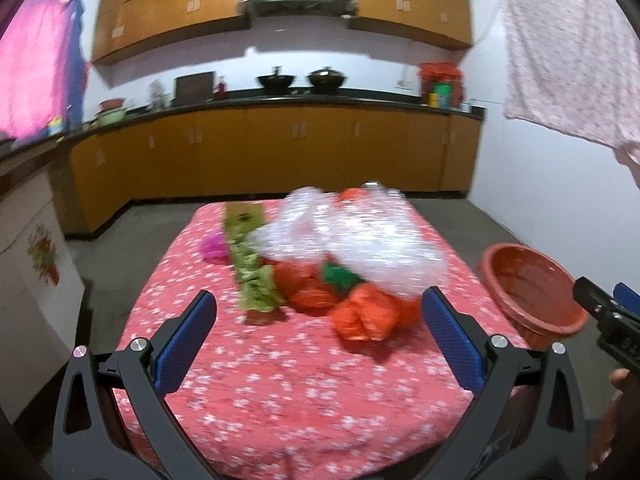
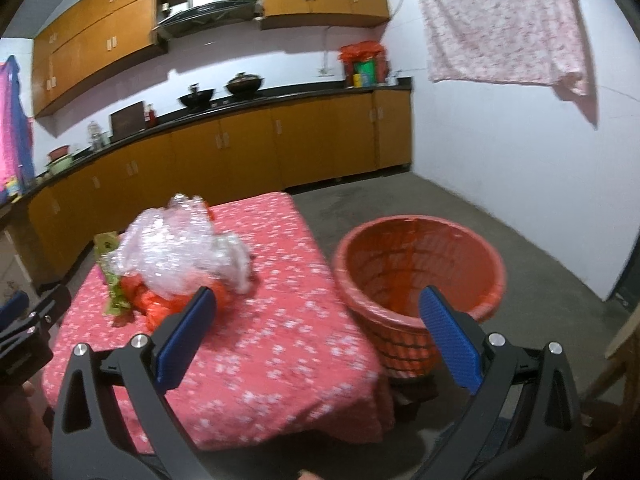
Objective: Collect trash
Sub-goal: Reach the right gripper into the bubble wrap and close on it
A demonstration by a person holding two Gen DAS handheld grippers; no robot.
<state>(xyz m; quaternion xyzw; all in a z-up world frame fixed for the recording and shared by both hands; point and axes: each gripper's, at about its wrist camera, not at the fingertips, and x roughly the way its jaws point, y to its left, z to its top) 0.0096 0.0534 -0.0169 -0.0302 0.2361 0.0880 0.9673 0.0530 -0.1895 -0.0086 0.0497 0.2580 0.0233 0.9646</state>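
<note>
Both jaws spread wide, nothing between them: left gripper (image 1: 318,312) poised over the near half of the tabletop (image 1: 280,400), right gripper (image 2: 318,312) straddling the tabletop edge and the orange basket (image 2: 416,272).

Looks like the approach step, no trash gripped yet. Trash heaped at 12 o'clock of the left jaws: crumpled orange wrappers (image 1: 360,316) nearest, just short of the right fingertip; clear bubble wrap (image 1: 352,240) piled on top and behind; green printed packet (image 1: 252,264) at 11 o'clock; pink ball-like scrap (image 1: 214,246) farther at 11, blurred.

Next move likely calls for reaching forward, closing on the orange wrappers, then carrying to the basket at 2 o'clock, standing on the floor just beside the tabletop.

In the way: bubble wrap overlapping the wrappers, apt to drag along. Kitchen cabinets (image 1: 260,152) and hanging cloth (image 2: 504,20) well apart.
</note>
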